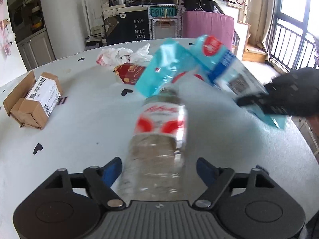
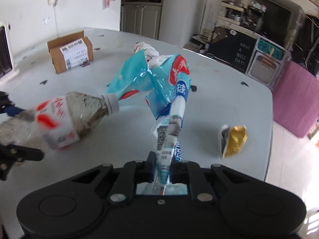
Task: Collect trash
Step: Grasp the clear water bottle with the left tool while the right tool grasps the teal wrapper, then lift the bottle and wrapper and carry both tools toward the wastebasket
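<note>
Left tongs: closed around the base of a clear plastic bottle with a red-and-white label, which points forward, away from the camera.
Right tongs: pinched narrow on the lower end of a crumpled turquoise plastic bag with red and blue print, held up above the bench.
Bottle and bag: the bottle's white cap touches, or sits just under, the bag's open edge; whether it has entered, I cannot tell.
Handling, bottle: likely light, stiff but crushable, slick; a hold low on the body seems sound.
Handling, bag: soft, floppy, slippery film; the mouth may fold shut, so a grip near the rim would likely serve better.
White round bench: carries an open brown cardboard box, a white crumpled plastic bag, a red snack packet and a gold foil wrapper.
</note>
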Demonstrator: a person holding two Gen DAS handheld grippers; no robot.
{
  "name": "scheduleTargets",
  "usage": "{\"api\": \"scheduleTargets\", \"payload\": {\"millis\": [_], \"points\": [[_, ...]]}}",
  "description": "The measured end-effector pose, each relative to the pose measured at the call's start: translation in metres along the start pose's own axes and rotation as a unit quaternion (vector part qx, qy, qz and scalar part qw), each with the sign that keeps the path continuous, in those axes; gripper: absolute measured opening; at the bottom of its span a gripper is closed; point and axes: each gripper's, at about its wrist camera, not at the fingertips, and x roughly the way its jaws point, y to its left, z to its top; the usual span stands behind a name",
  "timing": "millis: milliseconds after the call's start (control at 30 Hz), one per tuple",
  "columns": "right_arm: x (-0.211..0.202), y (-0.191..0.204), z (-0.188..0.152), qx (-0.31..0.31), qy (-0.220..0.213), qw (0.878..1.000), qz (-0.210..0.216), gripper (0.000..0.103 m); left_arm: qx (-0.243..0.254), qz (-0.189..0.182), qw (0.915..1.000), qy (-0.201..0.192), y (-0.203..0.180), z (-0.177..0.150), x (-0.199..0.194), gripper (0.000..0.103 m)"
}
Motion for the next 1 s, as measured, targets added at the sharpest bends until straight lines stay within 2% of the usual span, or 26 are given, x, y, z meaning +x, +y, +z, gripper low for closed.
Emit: {"api": "scheduleTargets", "payload": {"millis": [133,267,333,367,400,633,1000], "points": [[-0.023,-0.001,-0.018,0.024,-0.004,1.000,0.008,0.011,-0.002,-0.009,0.9998,0.019,-0.006,0.016,0.010,0.084],[-0.039,-0.004,-0.033,0.056,-0.011,0.998,0.023,0.010,0.010,0.008,0.9988,0.047,-0.008,0.027,0.022,0.084],[-0.045,-0.005,-0.039,0.062,-0.013,0.998,0.023,0.010,0.008,0.006,0.9981,0.062,-0.006,0.029,0.025,0.079],[-0.047,-0.005,-0.042,0.066,-0.013,0.997,0.024,0.010,0.005,0.007,0.9978,0.066,-0.005,0.028,0.026,0.067],[-0.049,-0.006,-0.044,0.071,-0.014,0.997,0.024,0.010,0.000,0.011,0.9976,0.068,-0.003,0.027,0.026,0.064],[-0.059,-0.013,-0.055,0.088,-0.021,0.996,0.020,0.010,-0.031,0.033,0.9984,0.034,-0.011,0.016,0.011,0.061],[-0.086,-0.019,-0.065,0.104,-0.042,0.994,0.017,0.010,-0.083,0.031,0.9956,-0.031,-0.039,0.000,-0.027,0.060]]}}
